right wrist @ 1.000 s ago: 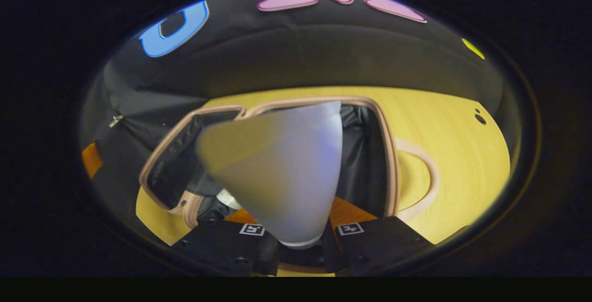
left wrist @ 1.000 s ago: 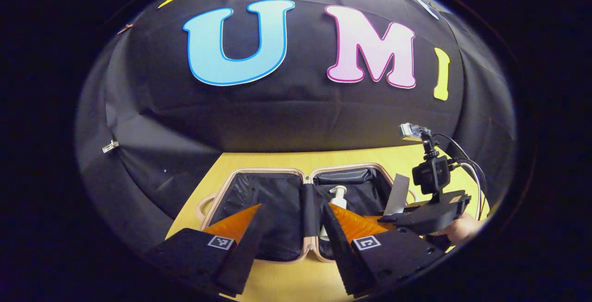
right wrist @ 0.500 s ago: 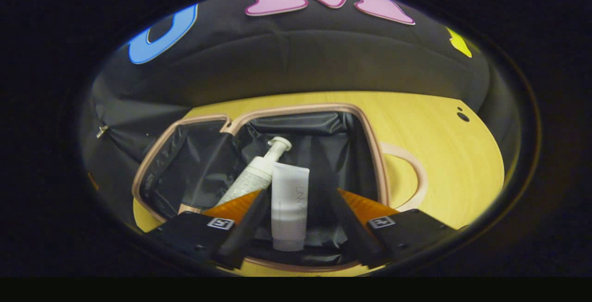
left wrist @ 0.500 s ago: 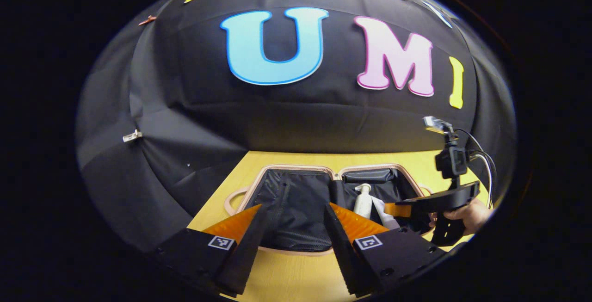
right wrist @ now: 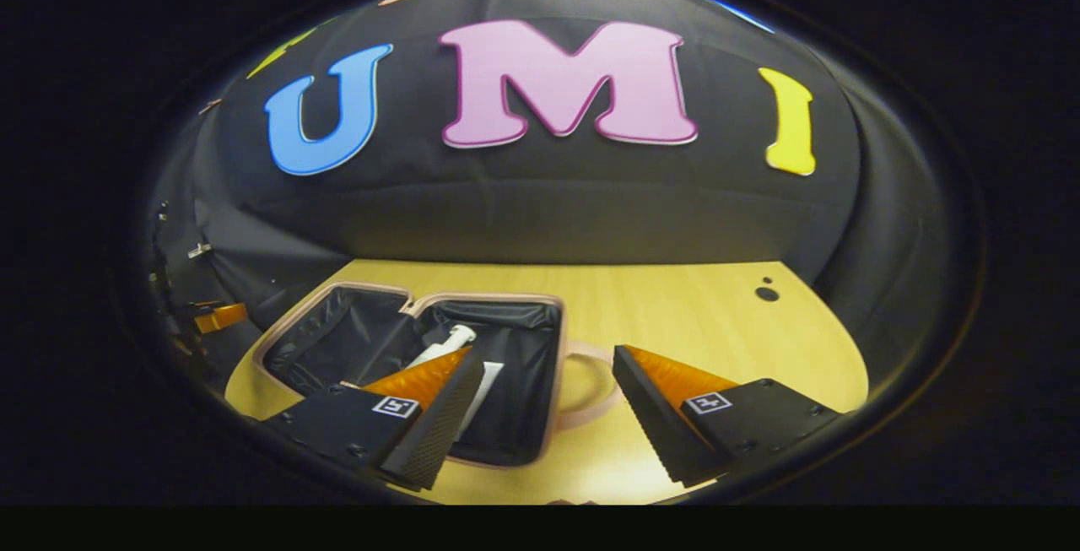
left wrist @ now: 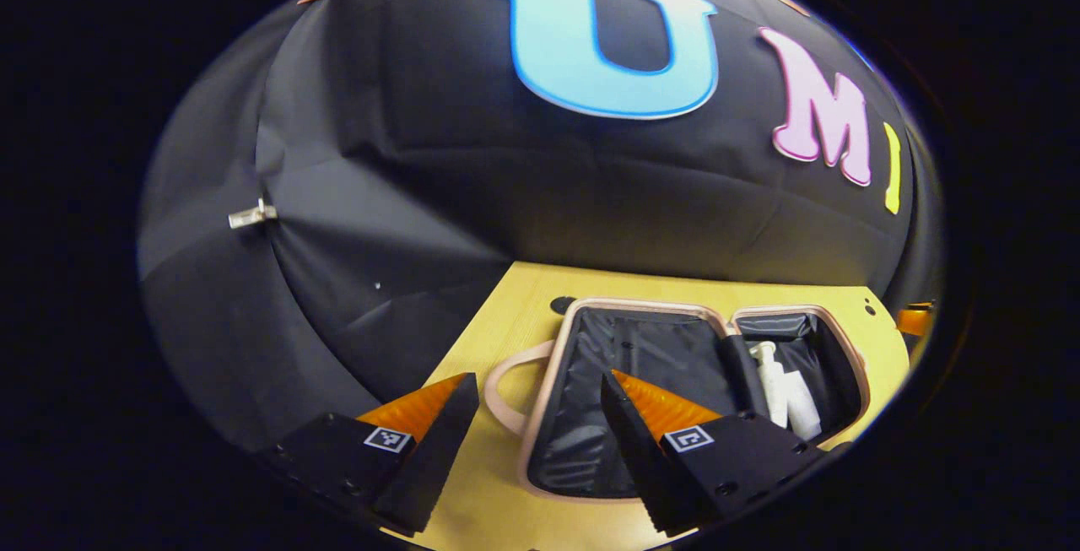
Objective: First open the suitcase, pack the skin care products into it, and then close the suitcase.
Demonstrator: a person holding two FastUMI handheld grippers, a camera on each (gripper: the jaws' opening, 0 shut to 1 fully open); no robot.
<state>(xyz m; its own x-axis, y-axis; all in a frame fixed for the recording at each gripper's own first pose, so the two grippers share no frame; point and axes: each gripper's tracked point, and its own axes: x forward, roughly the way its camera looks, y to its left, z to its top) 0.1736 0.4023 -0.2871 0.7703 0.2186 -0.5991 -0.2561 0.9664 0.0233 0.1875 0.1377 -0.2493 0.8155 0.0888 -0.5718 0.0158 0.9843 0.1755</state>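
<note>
A yellow wooden table stands against the booth's black cloth wall. On it the suitcase lies open flat, its two dark-lined halves side by side, a handle loop at one end. In one half a white pump bottle and a pale tube lie side by side, lengthwise, the pump end toward the wall. The left gripper hovers above the table and the suitcase's empty half, jaws wide and empty. The right gripper hangs over the handle end, jaws wide, holding nothing.
</note>
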